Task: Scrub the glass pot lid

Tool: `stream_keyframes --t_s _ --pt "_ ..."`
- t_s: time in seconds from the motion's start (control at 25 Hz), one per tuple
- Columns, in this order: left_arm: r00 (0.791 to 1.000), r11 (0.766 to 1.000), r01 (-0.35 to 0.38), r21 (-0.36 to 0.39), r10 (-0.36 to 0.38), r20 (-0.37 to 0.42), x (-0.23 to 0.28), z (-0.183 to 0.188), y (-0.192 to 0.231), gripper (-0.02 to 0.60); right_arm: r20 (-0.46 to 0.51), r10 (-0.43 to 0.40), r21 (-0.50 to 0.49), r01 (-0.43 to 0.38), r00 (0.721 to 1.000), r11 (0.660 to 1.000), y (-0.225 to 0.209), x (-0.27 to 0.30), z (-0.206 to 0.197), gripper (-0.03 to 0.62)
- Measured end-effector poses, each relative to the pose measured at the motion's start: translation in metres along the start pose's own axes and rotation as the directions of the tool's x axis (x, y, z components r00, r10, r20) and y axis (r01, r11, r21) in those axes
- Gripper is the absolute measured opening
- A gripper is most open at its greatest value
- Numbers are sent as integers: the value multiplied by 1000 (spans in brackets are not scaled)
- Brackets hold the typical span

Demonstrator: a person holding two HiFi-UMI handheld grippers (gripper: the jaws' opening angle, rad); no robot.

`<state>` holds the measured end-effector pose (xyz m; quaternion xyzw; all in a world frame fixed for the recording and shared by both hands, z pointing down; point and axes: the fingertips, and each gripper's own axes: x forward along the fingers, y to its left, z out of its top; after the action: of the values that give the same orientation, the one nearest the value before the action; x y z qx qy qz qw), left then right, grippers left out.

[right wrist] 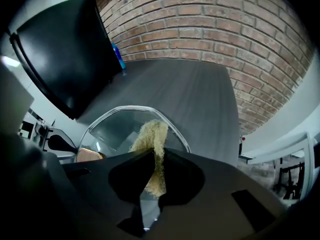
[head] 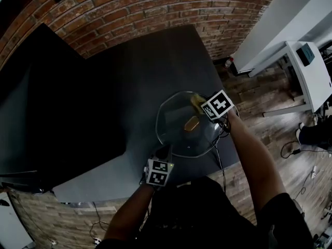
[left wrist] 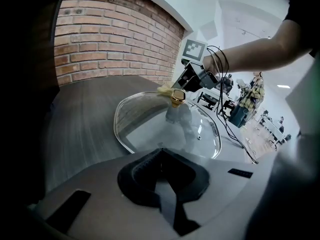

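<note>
The glass pot lid point(head: 176, 136) lies on the dark grey table point(head: 135, 82), its gold knob point(head: 191, 123) near the middle. My left gripper point(head: 165, 152) is at the lid's near rim, and its jaws look shut on that rim point(left wrist: 160, 153). My right gripper point(head: 201, 104) reaches in from the right, shut on a yellow scrub pad point(head: 196, 99). In the right gripper view the pad point(right wrist: 153, 144) hangs between the jaws and touches the lid point(right wrist: 115, 126) beside the knob point(right wrist: 89, 155). The left gripper view shows the pad point(left wrist: 164, 89) just behind the knob point(left wrist: 178, 97).
A large black panel point(head: 52, 102) covers the table's left part, with a brick wall point(head: 155, 9) behind it. A blue bottle point(right wrist: 118, 56) stands at the far corner. Cables point(head: 220, 154) trail over the table's near right edge. A white desk point(head: 314, 71) stands on the floor at the right.
</note>
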<state>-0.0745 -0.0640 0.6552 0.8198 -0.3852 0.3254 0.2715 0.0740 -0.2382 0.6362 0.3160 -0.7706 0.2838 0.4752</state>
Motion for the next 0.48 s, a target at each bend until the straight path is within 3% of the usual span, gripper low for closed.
stream_keyframes --t_s 0.28,0.48 --pt "1000 1000 3 -7 -3 -6 -2 3 -2 35 20 -9 157 6 1000 988 -29 -10 -29 51" --pt "1000 1000 -2 -7 2 1 0 2 -1 35 25 -14 173 9 1000 985 -32 -11 -32 51"
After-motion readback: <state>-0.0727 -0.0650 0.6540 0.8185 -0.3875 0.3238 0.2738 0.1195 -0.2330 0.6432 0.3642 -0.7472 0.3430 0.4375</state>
